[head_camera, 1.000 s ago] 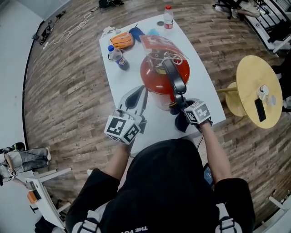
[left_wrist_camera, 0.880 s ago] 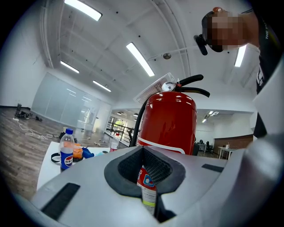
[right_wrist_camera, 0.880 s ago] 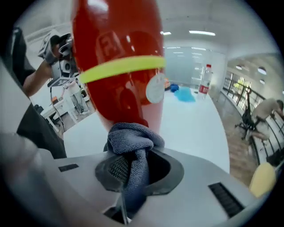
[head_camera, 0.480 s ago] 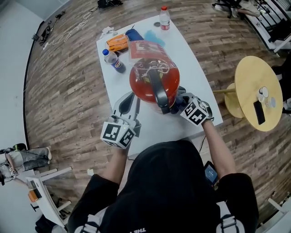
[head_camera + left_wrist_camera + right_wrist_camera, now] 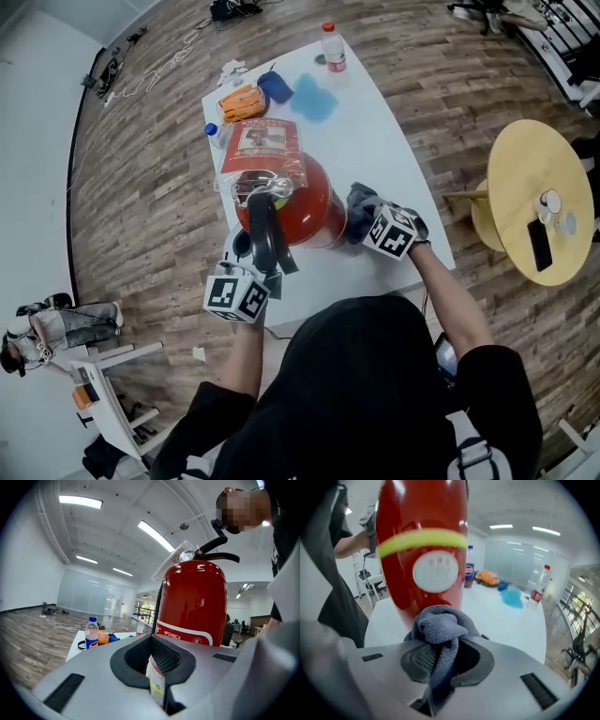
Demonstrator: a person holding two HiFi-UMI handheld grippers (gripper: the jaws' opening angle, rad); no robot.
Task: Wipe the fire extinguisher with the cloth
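Fire extinguisher (image 5: 298,202): red, on the white table (image 5: 384,131), between the two grippers. In the head view its black lever handle (image 5: 263,234) covers part of its top, and in both gripper views its base sits behind the gripper bodies.

Left gripper (image 5: 157,667): on the handle side of the fire extinguisher, jaws clenched on a thin printed slip (image 5: 157,684). The print is too small to read, and what the slip hangs from cannot be made out.

Right gripper (image 5: 440,656): on the other side of the fire extinguisher, jaws clamped on the grey cloth (image 5: 439,627).

Cloth: bunched up low against the red body. The bunch covers the spot where the two would meet, so actual contact cannot be told.

Sleeved sheet (image 5: 258,141): lies over the far shoulder of the fire extinguisher.

Cola bottle (image 5: 214,134): just beyond the fire extinguisher, mostly hidden behind the sleeved sheet.

Farther beyond the fire extinguisher: an orange packet (image 5: 242,98), a light blue rag (image 5: 314,98) and a clear bottle (image 5: 330,47) with a red cap.
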